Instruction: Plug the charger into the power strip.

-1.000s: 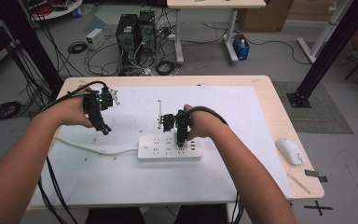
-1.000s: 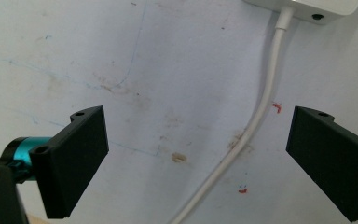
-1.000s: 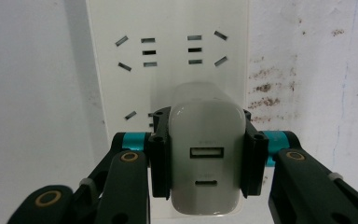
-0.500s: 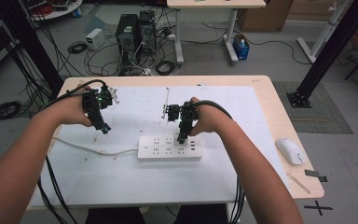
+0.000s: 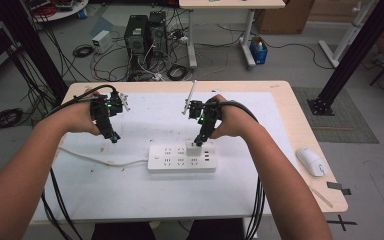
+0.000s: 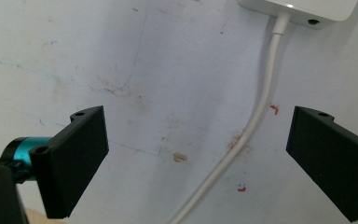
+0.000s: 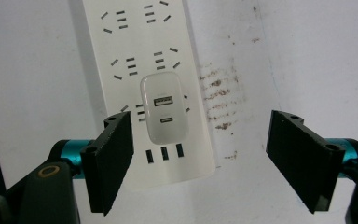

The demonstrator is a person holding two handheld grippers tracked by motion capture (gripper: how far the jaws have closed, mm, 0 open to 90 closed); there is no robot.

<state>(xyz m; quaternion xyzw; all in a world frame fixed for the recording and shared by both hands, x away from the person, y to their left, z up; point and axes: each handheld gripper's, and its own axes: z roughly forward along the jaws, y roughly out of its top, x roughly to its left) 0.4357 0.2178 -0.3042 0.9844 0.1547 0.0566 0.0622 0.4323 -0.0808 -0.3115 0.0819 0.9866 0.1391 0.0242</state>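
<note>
Right gripper view showed our right gripper (image 7: 200,163) with jaws just opened, apart over the charger (image 7: 164,108), which sat plugged into the power strip (image 5: 181,158) on the counter (image 5: 130,195). Left gripper (image 5: 113,136) jaws stood apart, empty. We judged lifting straight up safest, clear of the charger.

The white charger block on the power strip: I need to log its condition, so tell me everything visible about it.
The charger block is a small white rounded-corner cuboid that looks like glossy plastic. Its top face carries two ports, a wider one above a slimmer one. It stands upright, plugged into the white power strip near the strip's end with three small ports. Nothing grips it: the right claw hangs above with jaws apart, having just been opening.
</note>
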